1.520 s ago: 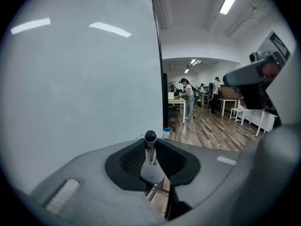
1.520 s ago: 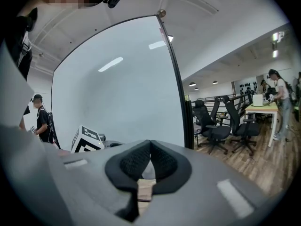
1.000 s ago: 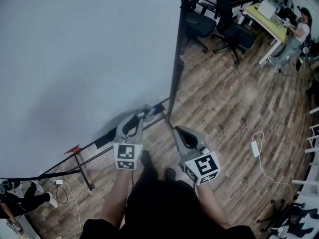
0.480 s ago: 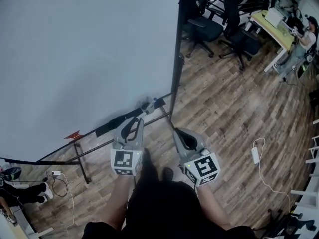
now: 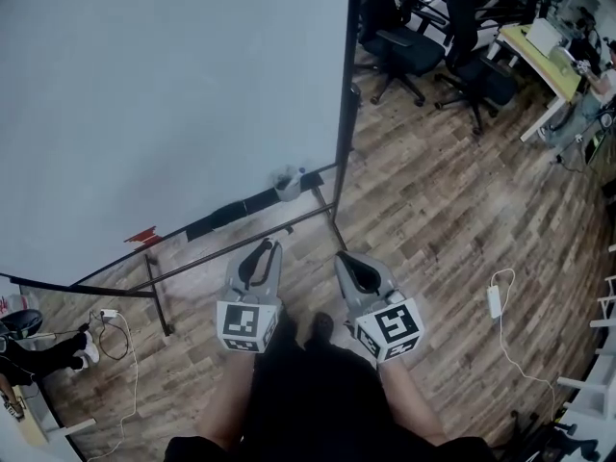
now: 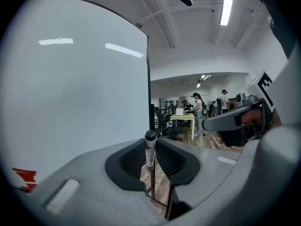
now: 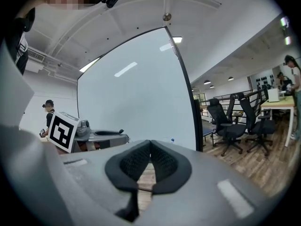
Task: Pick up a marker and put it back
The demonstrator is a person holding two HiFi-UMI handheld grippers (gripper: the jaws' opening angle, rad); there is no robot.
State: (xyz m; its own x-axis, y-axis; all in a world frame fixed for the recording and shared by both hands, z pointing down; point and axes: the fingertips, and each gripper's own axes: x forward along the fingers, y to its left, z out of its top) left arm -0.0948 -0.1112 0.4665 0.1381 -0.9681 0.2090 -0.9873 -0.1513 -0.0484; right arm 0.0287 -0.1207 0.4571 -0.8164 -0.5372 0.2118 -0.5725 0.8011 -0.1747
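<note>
The marker (image 6: pixel 150 150) is off the whiteboard (image 5: pixel 173 94) and sits in the left gripper (image 5: pixel 267 249), whose two dark ribbed pads (image 6: pixel 131 160) are clamped on its pale barrel from either side. In the left gripper view it stands upright across the jaws, right at their tips. Its dark rounded cap pokes up clear above the pads, and the lower part of the barrel is pinched in the narrow slot between them. The right gripper (image 7: pixel 150 144) grasps nothing: its pads are pressed together at the tips, with only wooden floor (image 5: pixel 452 200) showing through the gap below them. It is level with the left gripper and just beside it on the person's right, apart from the marker and not touching it. From the head view both grippers point toward the board's lower right corner but hang back from it, over the floor, well short of the ledge (image 5: pixel 231 215) along the board's bottom edge. A small grey holder (image 5: pixel 286 183) sits near the right end of that ledge, and what it contains is too small to make out. The marker itself cannot be made out in the head view.
</note>
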